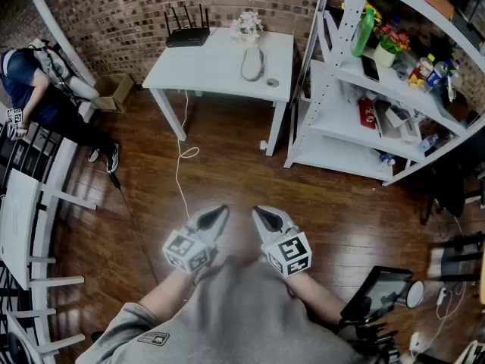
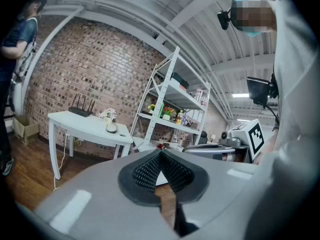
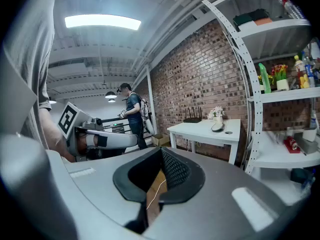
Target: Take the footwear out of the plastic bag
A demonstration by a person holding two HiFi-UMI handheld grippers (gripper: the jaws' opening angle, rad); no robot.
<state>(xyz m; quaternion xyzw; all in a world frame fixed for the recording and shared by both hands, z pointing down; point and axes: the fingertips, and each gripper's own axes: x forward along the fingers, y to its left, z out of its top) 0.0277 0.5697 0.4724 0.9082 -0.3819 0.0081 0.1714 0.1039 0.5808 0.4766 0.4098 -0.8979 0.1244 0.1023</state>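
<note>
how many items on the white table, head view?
4: router at the back left, flowerpot at the back, footwear mid-table, small round disc near the front right edge. None seem hidden.

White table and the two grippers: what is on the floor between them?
Just wooden floor and a thin white cable trailing from the table, seen in the head view.

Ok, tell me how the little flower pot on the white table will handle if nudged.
Probably tips easily: the flower pot looks small, with blooms bunched above it. Likely light, so a push may slide it across the smooth white table. Material can't be told.
</note>
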